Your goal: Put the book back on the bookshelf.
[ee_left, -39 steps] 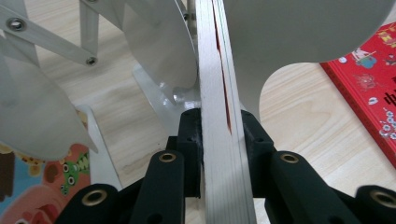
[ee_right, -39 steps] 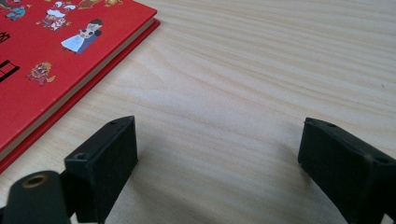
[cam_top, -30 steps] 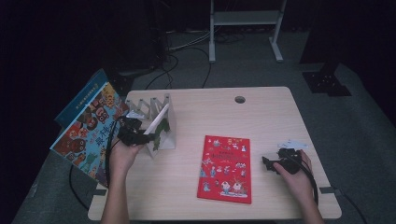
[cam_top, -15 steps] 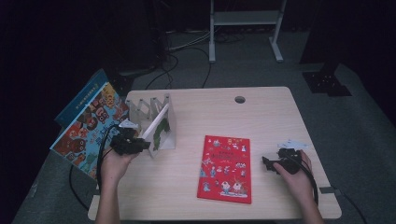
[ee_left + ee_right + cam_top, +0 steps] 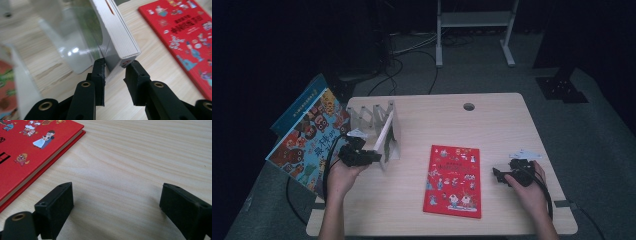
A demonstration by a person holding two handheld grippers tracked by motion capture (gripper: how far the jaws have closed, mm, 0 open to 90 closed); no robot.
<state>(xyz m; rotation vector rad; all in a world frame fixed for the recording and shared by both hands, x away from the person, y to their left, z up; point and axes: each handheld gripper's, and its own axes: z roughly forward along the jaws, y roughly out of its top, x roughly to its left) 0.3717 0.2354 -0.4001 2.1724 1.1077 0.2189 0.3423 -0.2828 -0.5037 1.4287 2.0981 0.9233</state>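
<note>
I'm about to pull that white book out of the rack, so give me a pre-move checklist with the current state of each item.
1. Left gripper jaws straddle the white book's lower corner: ok.
2. Jaws firmly clamped on it: cannot tell; a gap shows beside one jaw.
3. Book leaning in the clear rack, not upright: ok, it is tilted.
4. Red book lying flat, apart from the rack: ok.
5. Right gripper open over bare table, holding nothing: ok.
6. Large picture book overhanging the table's left edge, behind the left hand: not ok, might be knocked.
</note>
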